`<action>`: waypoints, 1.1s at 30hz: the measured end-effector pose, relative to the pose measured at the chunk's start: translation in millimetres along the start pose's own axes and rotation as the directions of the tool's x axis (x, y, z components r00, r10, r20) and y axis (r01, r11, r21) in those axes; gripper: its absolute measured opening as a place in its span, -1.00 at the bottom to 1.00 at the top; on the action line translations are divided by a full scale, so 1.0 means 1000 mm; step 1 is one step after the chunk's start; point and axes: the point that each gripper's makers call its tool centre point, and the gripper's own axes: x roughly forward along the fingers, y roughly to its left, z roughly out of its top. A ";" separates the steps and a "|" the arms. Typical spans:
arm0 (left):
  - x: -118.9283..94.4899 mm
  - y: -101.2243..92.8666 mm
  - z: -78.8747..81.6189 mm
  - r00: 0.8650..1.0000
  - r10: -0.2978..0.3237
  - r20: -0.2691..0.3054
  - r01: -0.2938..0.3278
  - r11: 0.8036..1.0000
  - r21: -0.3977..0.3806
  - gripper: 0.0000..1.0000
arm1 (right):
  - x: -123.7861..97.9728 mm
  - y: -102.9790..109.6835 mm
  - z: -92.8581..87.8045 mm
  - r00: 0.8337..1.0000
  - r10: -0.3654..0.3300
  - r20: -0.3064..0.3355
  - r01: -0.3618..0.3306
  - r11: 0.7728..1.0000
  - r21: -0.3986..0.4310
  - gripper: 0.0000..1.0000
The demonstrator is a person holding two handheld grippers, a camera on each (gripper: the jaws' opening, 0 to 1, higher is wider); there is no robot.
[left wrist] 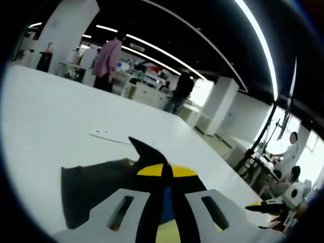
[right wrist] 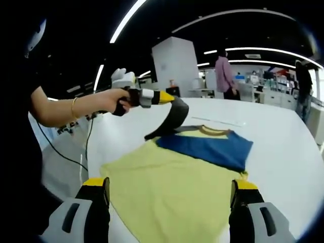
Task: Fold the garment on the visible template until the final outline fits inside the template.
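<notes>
- Fingers first: the right gripper (right wrist: 169, 202) stands spread wide with nothing between its jaws, low over the near hem of the garment (right wrist: 172, 187); the left gripper (right wrist: 172, 109), seen from the right gripper view in a person's hand (right wrist: 121, 101), is clenched on a dark sleeve (right wrist: 167, 126) lifted off the cloth.
- Across a broad white table (right wrist: 283, 152), the garment lies flat: a yellow body nearest the camera, a blue panel (right wrist: 207, 147) folded over its far part, a yellow collar (right wrist: 210, 131) beyond.
- From the left gripper view, the left gripper's jaws (left wrist: 164, 202) close tight on dark fabric, with yellow and blue cloth showing beneath.
- A thin pale outline (left wrist: 109, 135) on the table beyond the garment may be the template's edge; it is too faint to say for sure.
- Judged from this, folding is mid-way: the sleeve is being carried inward over the body.
- Next, the sleeve likely needs laying flat across the shirt and letting go, while the free right gripper takes the hem for the following fold.
- People (right wrist: 225, 73) stand in the background.
</notes>
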 end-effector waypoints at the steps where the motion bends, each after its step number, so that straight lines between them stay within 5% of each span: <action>1: 0.003 -0.003 -0.001 1.000 -0.004 -0.003 0.004 1.000 0.009 -0.99 | 0.000 0.000 0.000 1.000 -0.001 0.000 0.001 1.000 0.002 0.98; 33: 0.067 -0.086 -0.046 0.979 -0.157 -0.127 0.173 0.977 0.124 -0.99 | -0.005 -0.008 -0.011 1.000 -0.018 -0.015 0.018 0.999 0.033 0.97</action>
